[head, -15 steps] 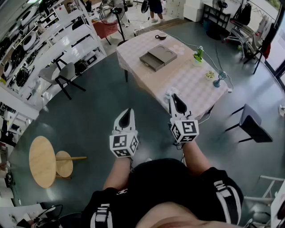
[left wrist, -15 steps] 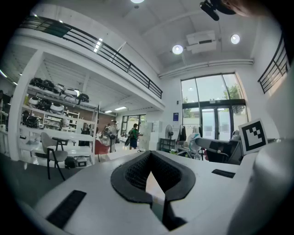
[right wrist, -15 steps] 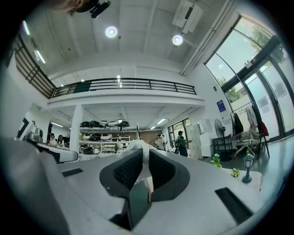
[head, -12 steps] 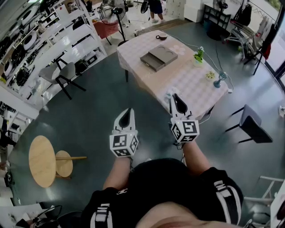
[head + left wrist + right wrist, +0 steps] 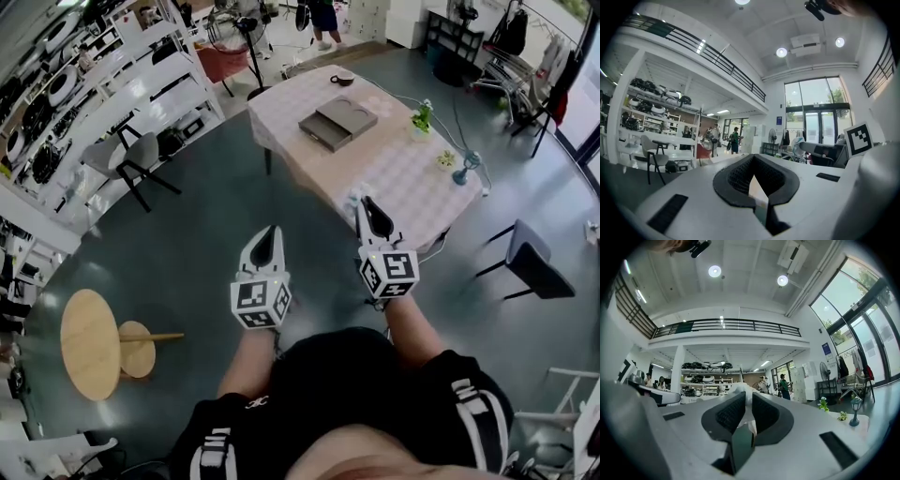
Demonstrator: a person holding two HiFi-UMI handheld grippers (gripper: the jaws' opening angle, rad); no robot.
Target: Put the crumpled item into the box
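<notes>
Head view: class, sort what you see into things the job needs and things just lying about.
Job: white crumpled item held in the right gripper; flat grey box; checked-cloth table.
Lying about: small green potted plant; teal lamp-shaped ornament; dark cup; round wooden side table.

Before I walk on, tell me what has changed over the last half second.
Hardly anything. The table with the box has slid slightly rightward in the head view, a small camera shift. Nothing was taken or released: the right gripper stays shut on the crumpled item, and the left gripper stays shut and empty.
</notes>
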